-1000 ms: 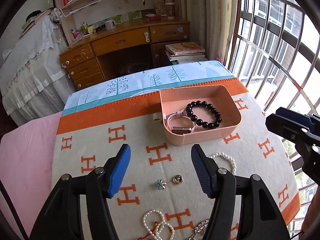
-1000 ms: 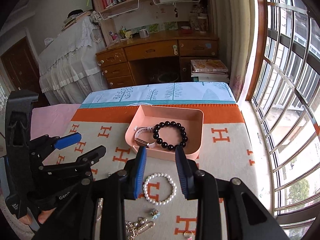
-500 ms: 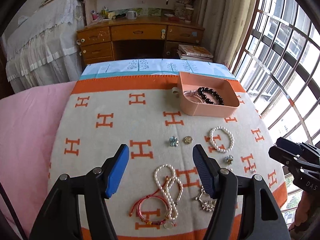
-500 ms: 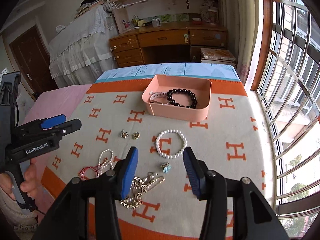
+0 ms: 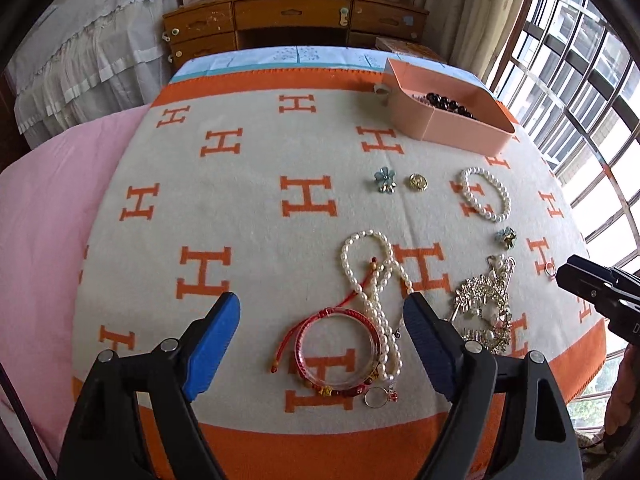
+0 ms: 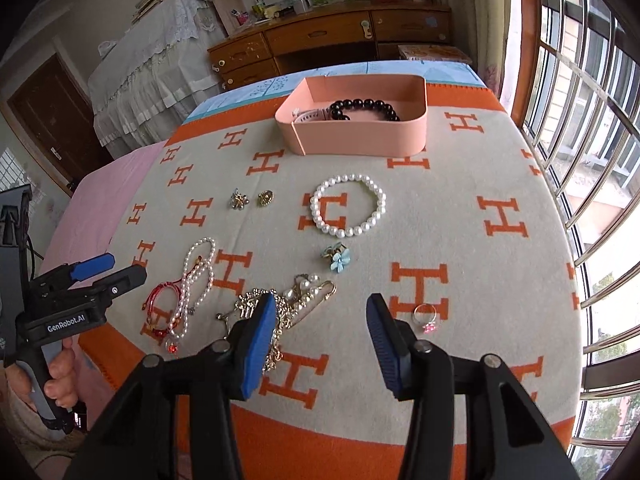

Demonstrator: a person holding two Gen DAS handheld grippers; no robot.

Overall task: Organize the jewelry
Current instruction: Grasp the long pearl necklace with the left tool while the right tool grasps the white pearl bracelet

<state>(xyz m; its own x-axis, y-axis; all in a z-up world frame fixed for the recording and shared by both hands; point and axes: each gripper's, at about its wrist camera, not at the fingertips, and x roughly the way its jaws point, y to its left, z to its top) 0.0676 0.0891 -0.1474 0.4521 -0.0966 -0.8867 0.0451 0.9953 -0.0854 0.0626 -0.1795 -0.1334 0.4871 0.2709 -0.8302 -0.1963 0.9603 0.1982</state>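
Observation:
A pink tray [image 5: 460, 132] [image 6: 360, 140] at the far side holds a black bead bracelet [image 6: 366, 106] and a pink watch [image 6: 310, 115]. Loose on the blanket lie a pearl bracelet [image 5: 486, 194] [image 6: 348, 206], a pearl necklace [image 5: 376, 280] [image 6: 196, 280], a red bangle [image 5: 338, 352], a gold brooch pile [image 5: 484, 312] [image 6: 272, 308], flower earrings [image 6: 338, 258] [image 5: 385, 180], a gold stud [image 5: 418, 182] and a pink ring [image 6: 426, 318]. My left gripper [image 5: 322, 344] is open and empty above the red bangle. My right gripper [image 6: 320, 344] is open and empty near the front edge.
The blanket with orange H marks [image 5: 240, 200] covers a bed with a pink sheet [image 5: 40, 220] on the left. A wooden desk [image 5: 292, 20] stands behind it. Barred windows [image 6: 580, 100] run along the right side.
Both grippers have pulled back from the tray toward the near edge of the blanket and lower. The left gripper now hangs over the red bangle and necklace. Both stay open.

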